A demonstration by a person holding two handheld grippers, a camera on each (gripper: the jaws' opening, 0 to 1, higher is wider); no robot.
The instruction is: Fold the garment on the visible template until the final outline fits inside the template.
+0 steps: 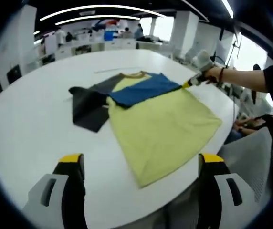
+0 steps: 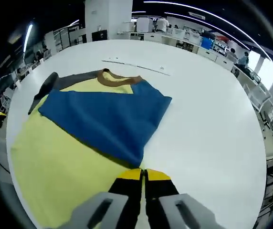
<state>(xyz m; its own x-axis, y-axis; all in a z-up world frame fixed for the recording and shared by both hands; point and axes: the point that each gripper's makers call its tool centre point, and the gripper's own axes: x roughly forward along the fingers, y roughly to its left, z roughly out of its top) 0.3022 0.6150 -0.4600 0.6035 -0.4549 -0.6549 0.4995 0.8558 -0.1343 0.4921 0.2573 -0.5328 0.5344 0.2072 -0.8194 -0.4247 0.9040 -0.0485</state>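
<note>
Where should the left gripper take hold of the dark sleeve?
Probably at the dark sleeve's outer cuff edge, coming from the side away from the shirt's yellow body. It lies flat, spread outward on the table, so that free edge can be pinched and carried inward.

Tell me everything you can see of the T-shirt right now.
The T-shirt is soft cloth, lying flat on the white table. Its body is yellow with a brown collar. One dark grey sleeve is spread out to the side. The blue sleeve is folded over across the chest. The right tool sits shut at the blue fold's edge, apparently pinching it. The left tool is open, back near the hem, not touching.
</note>
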